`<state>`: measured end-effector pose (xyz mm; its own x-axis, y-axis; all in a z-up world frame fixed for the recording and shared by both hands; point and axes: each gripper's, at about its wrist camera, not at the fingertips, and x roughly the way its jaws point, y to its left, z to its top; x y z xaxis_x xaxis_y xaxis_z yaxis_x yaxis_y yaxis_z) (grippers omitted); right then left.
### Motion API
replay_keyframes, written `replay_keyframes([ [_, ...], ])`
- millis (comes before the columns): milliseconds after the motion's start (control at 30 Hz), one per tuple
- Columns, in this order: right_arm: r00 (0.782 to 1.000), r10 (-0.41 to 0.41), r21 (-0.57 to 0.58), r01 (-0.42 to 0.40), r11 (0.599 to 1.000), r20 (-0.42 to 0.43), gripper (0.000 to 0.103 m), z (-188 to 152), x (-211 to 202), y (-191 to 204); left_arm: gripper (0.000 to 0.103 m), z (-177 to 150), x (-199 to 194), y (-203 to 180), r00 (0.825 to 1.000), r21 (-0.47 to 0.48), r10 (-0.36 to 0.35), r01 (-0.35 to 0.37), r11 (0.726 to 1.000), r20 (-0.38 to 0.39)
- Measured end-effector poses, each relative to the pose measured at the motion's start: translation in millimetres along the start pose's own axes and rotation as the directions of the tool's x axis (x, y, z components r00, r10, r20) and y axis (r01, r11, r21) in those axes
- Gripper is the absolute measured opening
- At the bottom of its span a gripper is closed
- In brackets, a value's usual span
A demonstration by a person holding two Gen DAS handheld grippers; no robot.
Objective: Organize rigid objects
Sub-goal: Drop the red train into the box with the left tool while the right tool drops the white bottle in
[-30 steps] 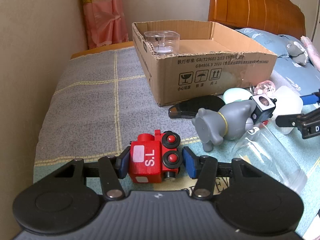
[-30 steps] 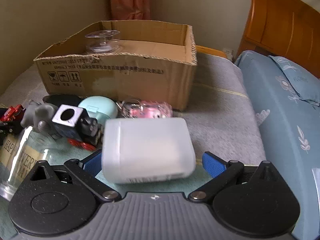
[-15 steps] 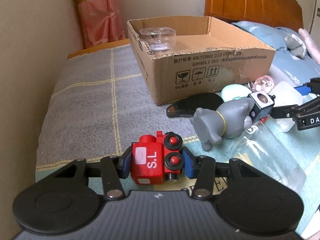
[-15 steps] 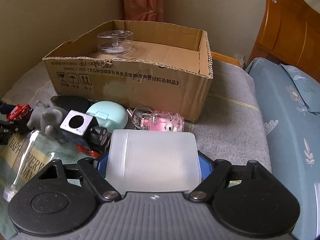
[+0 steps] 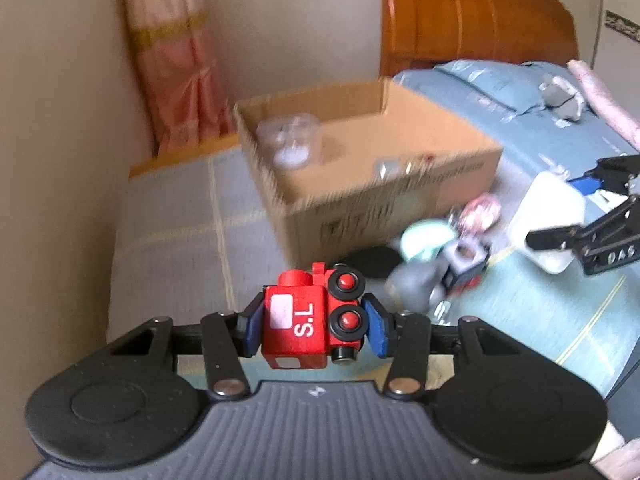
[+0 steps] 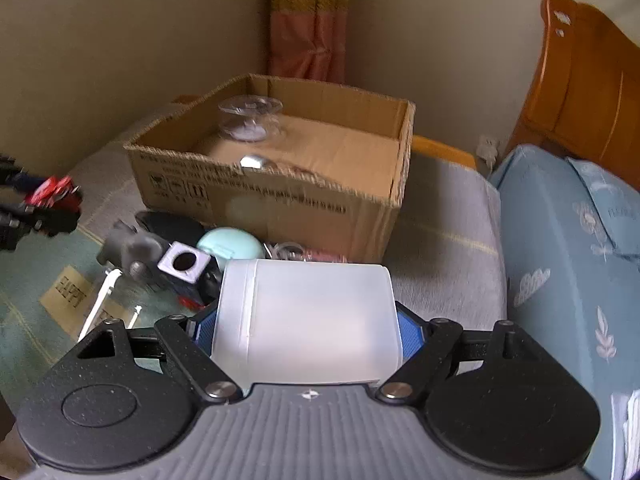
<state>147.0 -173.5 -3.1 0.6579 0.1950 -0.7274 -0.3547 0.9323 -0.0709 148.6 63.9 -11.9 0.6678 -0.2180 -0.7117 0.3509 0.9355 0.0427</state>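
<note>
My left gripper (image 5: 314, 326) is shut on a red toy train (image 5: 308, 322) marked "S.L" and holds it lifted above the bed; it also shows in the right wrist view (image 6: 54, 194). My right gripper (image 6: 308, 326) is shut on a white translucent plastic box (image 6: 306, 320), lifted too; that box also shows in the left wrist view (image 5: 550, 220). The open cardboard box (image 6: 280, 196) stands beyond both, with a clear plastic container (image 6: 248, 122) inside it.
In front of the carton lie a grey toy elephant (image 6: 132, 248), a cube-headed toy (image 6: 184, 264), a mint green case (image 6: 228, 244), a pink trinket (image 5: 480, 212) and a black flat piece (image 6: 168, 222). A wall runs on the left, and the wooden headboard (image 6: 580, 88) and blue pillows (image 6: 580, 240) are on the right.
Both grippers closed on their objects and rose: the train and the white box are lifted higher, and both views now look down into the carton. The left view is motion-blurred.
</note>
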Motion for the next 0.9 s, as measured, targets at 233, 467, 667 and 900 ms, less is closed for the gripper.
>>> replay_keyframes([
  [233,0.998,-0.003,-0.044,0.005,0.999,0.055,0.086,24,-14,0,0.048,57,-1,-13,0.996,0.11,-0.016,0.006,0.994,0.092],
  [467,0.995,-0.012,-0.039,0.016,0.999,0.097,0.086,50,-20,-9,0.048,103,38,-14,0.994,0.134,-0.011,-0.003,0.991,0.104],
  [667,0.993,-0.033,-0.037,0.038,0.999,0.115,0.086,70,-20,-19,0.087,110,69,-4,0.995,0.071,0.028,-0.035,0.997,0.097],
  [900,0.994,-0.025,-0.033,0.029,0.999,0.105,0.086,90,-6,-27,0.101,85,58,2,0.993,0.049,0.038,-0.044,0.998,0.112],
])
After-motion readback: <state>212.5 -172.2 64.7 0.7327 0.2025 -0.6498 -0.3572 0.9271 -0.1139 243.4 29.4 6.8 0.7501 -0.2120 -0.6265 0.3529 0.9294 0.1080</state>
